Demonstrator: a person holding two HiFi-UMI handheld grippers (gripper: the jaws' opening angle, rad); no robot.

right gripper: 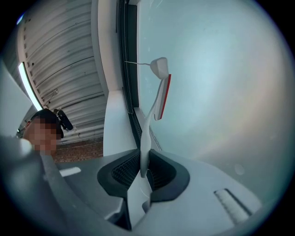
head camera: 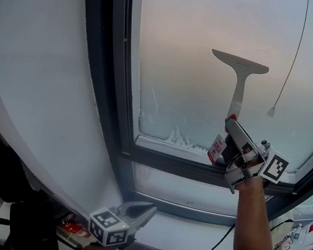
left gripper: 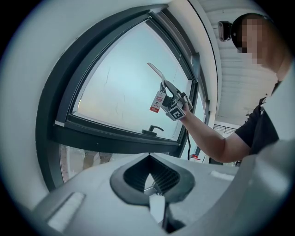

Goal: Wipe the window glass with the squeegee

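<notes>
Right gripper (head camera: 231, 125) clamped squeegee (head camera: 239, 84) handle; blade lay against glass (head camera: 183, 67). Left gripper (head camera: 144, 209) hung low, jaws together, empty.

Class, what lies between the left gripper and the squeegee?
In the head view, the dark frame bar crosses between the left gripper and the squeegee, with frosted glass above and below it.

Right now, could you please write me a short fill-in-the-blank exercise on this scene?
The right gripper is shut on the squeegee's ___.
The left gripper is off the window glass, holding ___.
The tag hanging by the right gripper is white and ___.
Missing words: handle; nothing; red.
</notes>
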